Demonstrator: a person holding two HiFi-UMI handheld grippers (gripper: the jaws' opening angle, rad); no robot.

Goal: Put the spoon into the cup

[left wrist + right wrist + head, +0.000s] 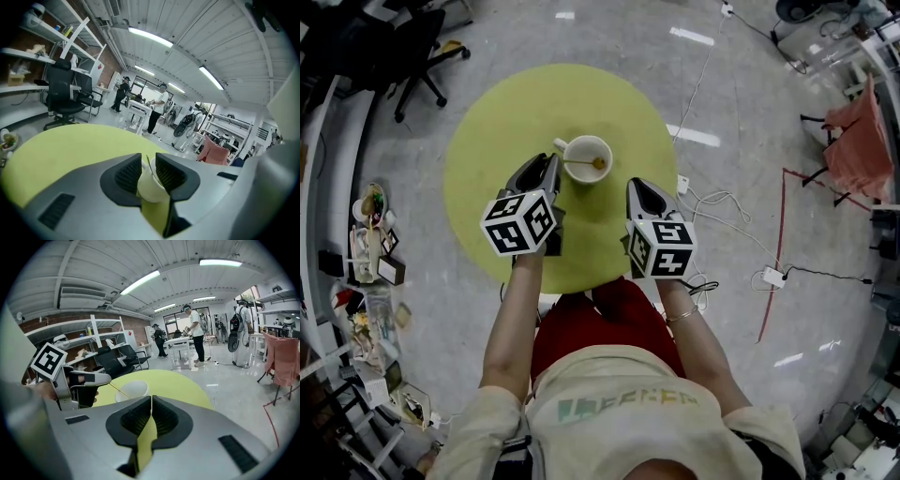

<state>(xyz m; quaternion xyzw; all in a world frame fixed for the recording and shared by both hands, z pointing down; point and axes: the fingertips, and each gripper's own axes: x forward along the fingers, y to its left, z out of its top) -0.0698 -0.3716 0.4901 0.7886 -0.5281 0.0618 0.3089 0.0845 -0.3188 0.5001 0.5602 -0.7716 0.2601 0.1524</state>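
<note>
The person's two forearms reach forward over the near edge of the round yellow-green table (pixel 506 122). The right gripper (pixel 640 186) hovers at about 4 o'clock from the cup (pixel 579 148), apart from it; its jaws are pressed together with nothing between them. The left gripper (pixel 548 163) sits at about 8 o'clock from the cup, its tips just beside the rim; its jaws stand slightly spread, pinching nothing, and its own view shows the white cup wall and a thin length of spoon handle through the narrow gap.

The cup stands upright close to the table's middle, its small handle pointing to about 10 o'clock. The spoon (pixel 598 163) lies inside it, bowl down toward 3 o'clock and the handle slanting up to the rim at 9 o'clock, nearest the left gripper.

Beyond the table, on the grey floor, white cables (pixel 722 211) trail off at 3 o'clock; a black office chair (pixel 412 56) stands at 10 o'clock; a chair draped in pink cloth (pixel 858 141) stands far out at 2 o'clock.
</note>
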